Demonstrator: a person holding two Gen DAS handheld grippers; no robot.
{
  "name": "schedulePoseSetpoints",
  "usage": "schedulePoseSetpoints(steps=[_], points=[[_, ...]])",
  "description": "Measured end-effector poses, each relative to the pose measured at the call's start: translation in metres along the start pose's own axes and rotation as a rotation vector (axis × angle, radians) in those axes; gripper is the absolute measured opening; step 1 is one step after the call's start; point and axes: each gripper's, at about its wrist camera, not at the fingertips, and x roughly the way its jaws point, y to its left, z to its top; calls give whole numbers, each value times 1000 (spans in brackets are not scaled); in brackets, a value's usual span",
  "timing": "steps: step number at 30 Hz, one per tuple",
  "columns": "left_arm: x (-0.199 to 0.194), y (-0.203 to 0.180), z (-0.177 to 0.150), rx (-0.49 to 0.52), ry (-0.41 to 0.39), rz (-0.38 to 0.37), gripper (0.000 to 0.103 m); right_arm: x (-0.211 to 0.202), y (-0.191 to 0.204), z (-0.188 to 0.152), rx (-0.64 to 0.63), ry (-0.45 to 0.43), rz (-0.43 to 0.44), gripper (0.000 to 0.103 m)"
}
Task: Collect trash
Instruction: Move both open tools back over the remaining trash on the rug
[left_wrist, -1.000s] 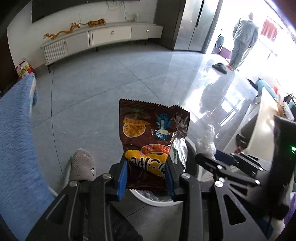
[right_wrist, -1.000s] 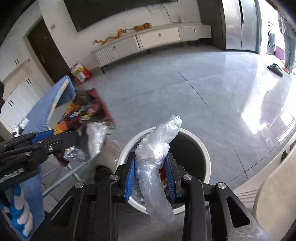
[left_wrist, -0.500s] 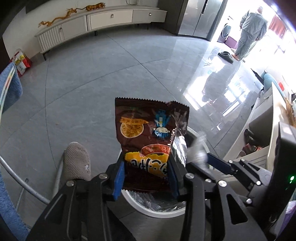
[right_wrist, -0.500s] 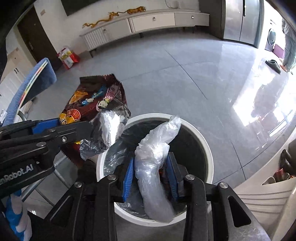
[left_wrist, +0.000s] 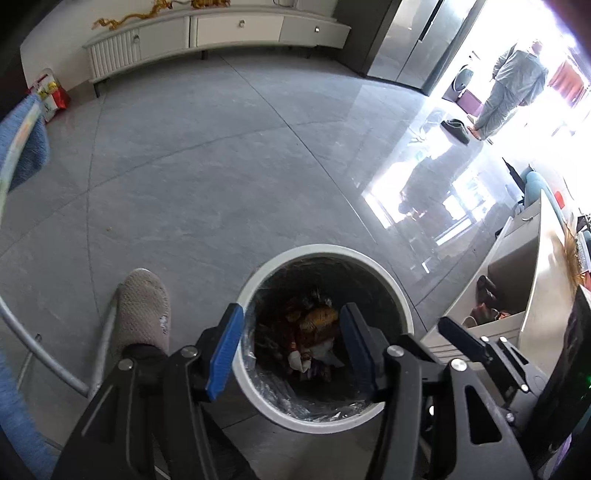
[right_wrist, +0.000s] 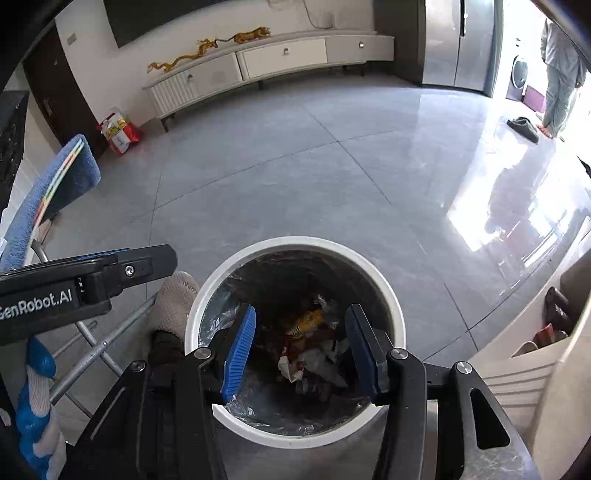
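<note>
A round white trash bin (left_wrist: 400, 291) (right_wrist: 391, 295) with a clear liner stands on the grey floor under both grippers. At its bottom lies the brown and yellow snack wrapper (left_wrist: 316, 319) (right_wrist: 306, 321) among crumpled clear plastic (right_wrist: 321, 360) and other scraps. My left gripper (left_wrist: 290, 334) hangs over the bin mouth, jaws opening, nothing between its blue pads. My right gripper (right_wrist: 301, 336) hangs over the same bin, jaws opening too, with nothing between them. The left gripper's finger (right_wrist: 147, 264) shows at the left of the right wrist view.
A grey slipper (left_wrist: 144, 308) rests on a metal chair frame (left_wrist: 48, 363) left of the bin. A blue towel (right_wrist: 55, 184) hangs at far left. A white low cabinet (left_wrist: 221, 33) lines the far wall. A person (left_wrist: 511, 86) stands at the bright doorway. White furniture (left_wrist: 517, 295) stands at right.
Both grippers have opened and let go. The snack wrapper dropped from the left one and the clear plastic from the right one into the bin. The left gripper has come lower over the bin.
</note>
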Motion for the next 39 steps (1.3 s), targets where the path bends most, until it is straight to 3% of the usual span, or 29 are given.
schedulePoseSetpoints(steps=[5,13,17,28,34,39], points=[[-49,1,-10,32,-106,79,53,-33,1,-1,21,-64,15,51],[-161,7,-49,57,-342,171,53,-106,30,-5,-28,-215,56,53],[-202,20,-73,50,-409,236,61,-142,55,-8,-64,-280,114,56],[-305,94,-142,-116,-541,418,63,-190,140,-22,-212,-354,282,57],[-345,129,-183,-208,-604,516,63,-203,184,-42,-305,-352,333,57],[-373,152,-221,-279,-651,553,63,-221,213,-55,-375,-364,357,57]])
